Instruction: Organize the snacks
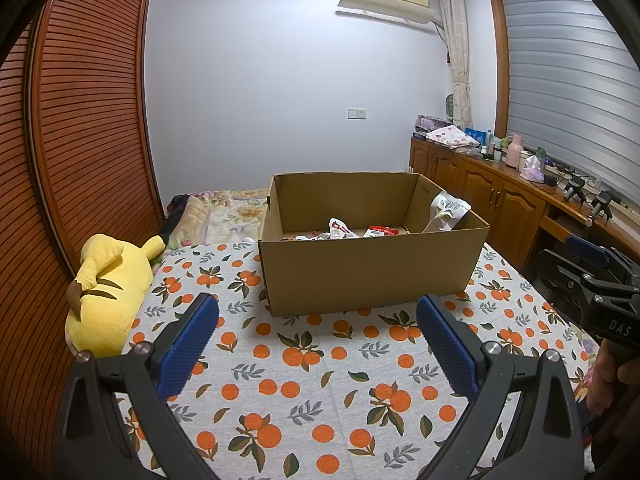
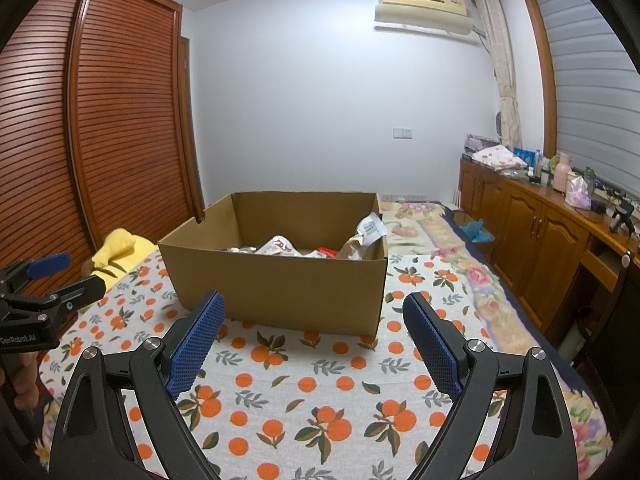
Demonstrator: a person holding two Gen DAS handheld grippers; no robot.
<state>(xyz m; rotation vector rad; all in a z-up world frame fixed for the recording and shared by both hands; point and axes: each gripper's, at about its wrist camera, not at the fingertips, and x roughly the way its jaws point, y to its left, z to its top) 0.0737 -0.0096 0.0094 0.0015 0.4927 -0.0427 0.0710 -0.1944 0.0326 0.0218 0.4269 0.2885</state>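
While both grippers hover over the orange-print cloth (image 1: 304, 364), nothing is gripped. Left gripper (image 1: 318, 332): jaws wide, empty, only cloth between the pads. Right gripper (image 2: 314, 334): jaws wide, empty too. Each shows in the other's view off to the side, right gripper (image 1: 592, 280) at the far right edge, left gripper (image 2: 48, 280) at the far left; a hand (image 1: 608, 376) is partly visible under the right one.

Box (image 1: 372, 248) sits straight ahead of both jaws, beyond the pad tips, apart from them, open top, on the cloth. Snacks (image 1: 344, 230) lie inside on the box floor, several packets, white and red. One tall packet (image 1: 448, 208) leans on the box's right wall, sticking above the rim; probably dropped in loosely, so it props there. No loose snack is visible on the cloth near either jaw.

Judgement: snacks look already gathered in the box, task near its end or in between picks; jaws likely held wide and level with the box front as a ready pose, so either can reach over the near rim.

Plush (image 1: 108, 292) lies left of the left jaws at the cloth's edge, not part of the task. Cabinet (image 2: 532, 236) with clutter stands far right of the right jaws. The cloth covers a bed (image 2: 432, 224), not a tabletop.
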